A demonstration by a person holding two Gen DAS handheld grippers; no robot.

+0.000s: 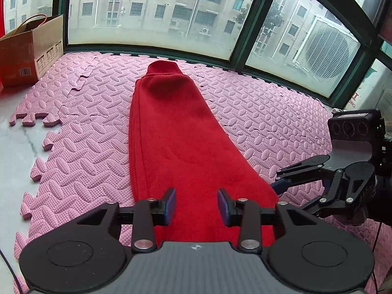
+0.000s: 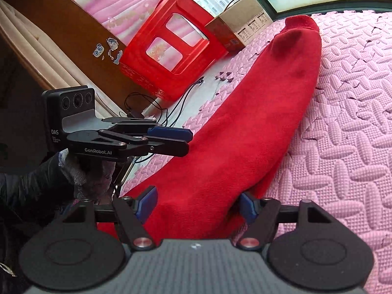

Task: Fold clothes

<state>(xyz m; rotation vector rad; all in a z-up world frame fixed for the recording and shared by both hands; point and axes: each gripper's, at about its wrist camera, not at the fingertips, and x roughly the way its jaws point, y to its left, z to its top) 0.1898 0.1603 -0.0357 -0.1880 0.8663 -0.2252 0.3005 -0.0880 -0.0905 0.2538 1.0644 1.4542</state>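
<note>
A red garment (image 1: 181,132) lies folded into a long narrow strip on the pink foam mat (image 1: 269,112), its ribbed collar at the far end by the window. My left gripper (image 1: 196,205) hovers over the strip's near end, its blue pads (image 1: 171,203) apart with only cloth showing under the gap. My right gripper (image 2: 197,207) is open wide over the same near end of the garment (image 2: 245,127), gripping nothing. Each gripper also shows in the other's view: the right gripper (image 1: 276,180) at the garment's right edge, the left gripper (image 2: 188,140) at its left edge, held by a gloved hand (image 2: 80,171).
A cardboard box (image 1: 29,56) with cord handles stands at the mat's far left corner, and a red plastic stool (image 2: 171,49) beside it. Black cables (image 2: 171,112) trail over the pale floor left of the mat. A dark green window frame (image 1: 152,49) bounds the far side.
</note>
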